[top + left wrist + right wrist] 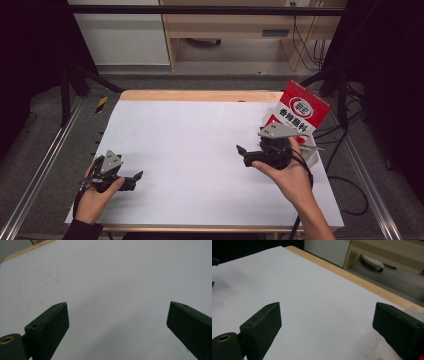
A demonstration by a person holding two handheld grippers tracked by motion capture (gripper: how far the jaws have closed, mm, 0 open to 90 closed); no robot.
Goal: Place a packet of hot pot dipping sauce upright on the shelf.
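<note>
Hovering both hands over the white worktop, your left gripper and right gripper are released; next, probably, reach the red packet just behind your right hand

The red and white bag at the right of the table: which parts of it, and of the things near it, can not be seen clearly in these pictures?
- Red and white bag, high view: lower part hidden behind the right gripper.
- Its small print: too small.
- Clear wrapping beside it: contents unclear.
- Right gripper view: bottom edge cuts off something pale.
</note>
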